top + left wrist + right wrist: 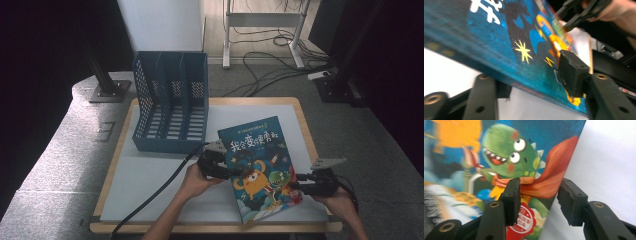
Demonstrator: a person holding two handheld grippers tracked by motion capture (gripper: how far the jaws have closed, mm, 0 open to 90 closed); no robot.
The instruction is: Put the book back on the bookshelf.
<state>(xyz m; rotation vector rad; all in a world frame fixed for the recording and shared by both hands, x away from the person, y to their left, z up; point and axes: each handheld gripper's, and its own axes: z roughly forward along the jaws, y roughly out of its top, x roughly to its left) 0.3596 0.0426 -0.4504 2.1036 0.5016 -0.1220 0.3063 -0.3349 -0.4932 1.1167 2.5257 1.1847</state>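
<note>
A blue picture book (257, 165) with an orange monster and a green dinosaur on its cover lies at an angle on the white mat near the table's front. My left gripper (227, 172) is shut on the book's left edge. In the left gripper view one pad presses on the cover (499, 37) and the other sits under the tilted edge, with the left gripper (536, 82) clamped between them. My right gripper (299, 182) is at the book's right edge. Its jaws stand open in the right gripper view, the right gripper (540, 197) straddling the edge of the cover (511, 152).
A blue three-slot file holder (170, 100) stands at the back left of the white mat (150, 180). A thick black cable (155, 195) trails from the left gripper toward the front edge. The wooden table rim (112, 165) borders the mat. Floor cables lie beyond.
</note>
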